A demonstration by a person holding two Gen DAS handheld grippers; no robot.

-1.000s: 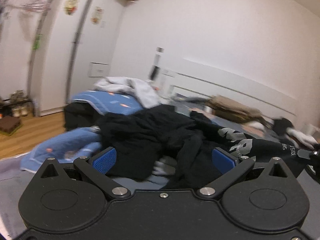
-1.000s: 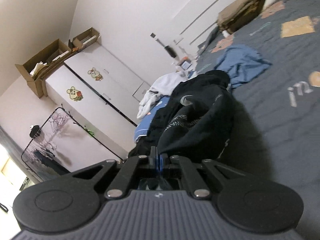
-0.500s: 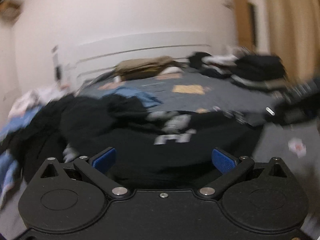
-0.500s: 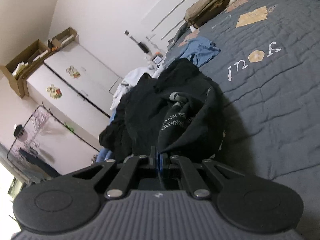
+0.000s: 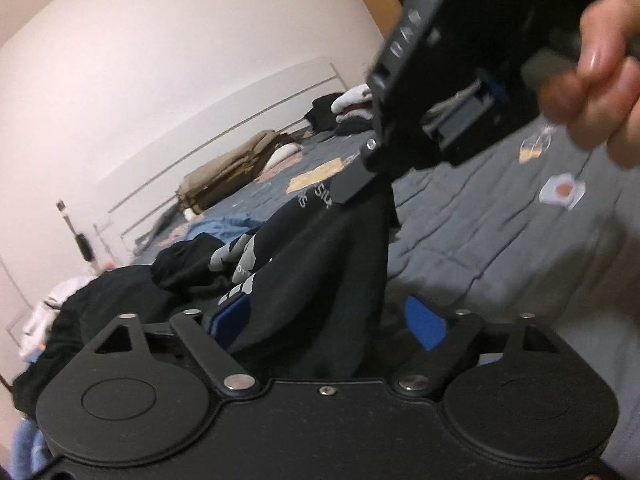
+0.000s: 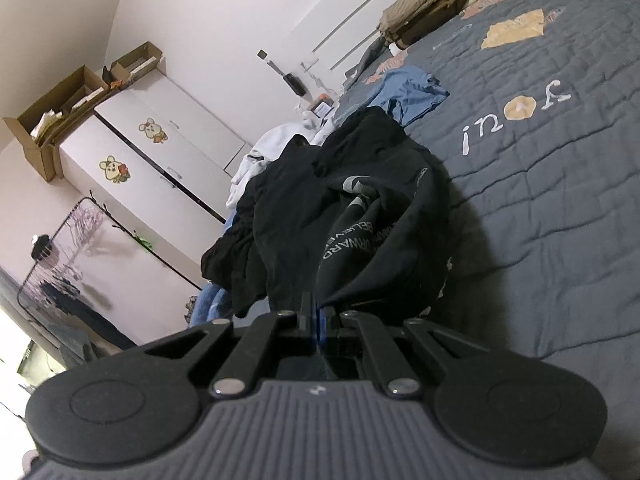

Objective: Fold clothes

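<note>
Right tongs (image 6: 318, 322) are pinching the black printed cotton shirt (image 6: 372, 216), bunched and unfolded above the grey quilted bedspread (image 6: 560, 200); left tongs (image 5: 326, 320) are gaping around its hanging cloth.

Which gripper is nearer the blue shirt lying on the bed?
Right. The right gripper, shut on the black garment, points toward the blue shirt beyond the pile; the open left gripper sits slightly farther back.
</note>
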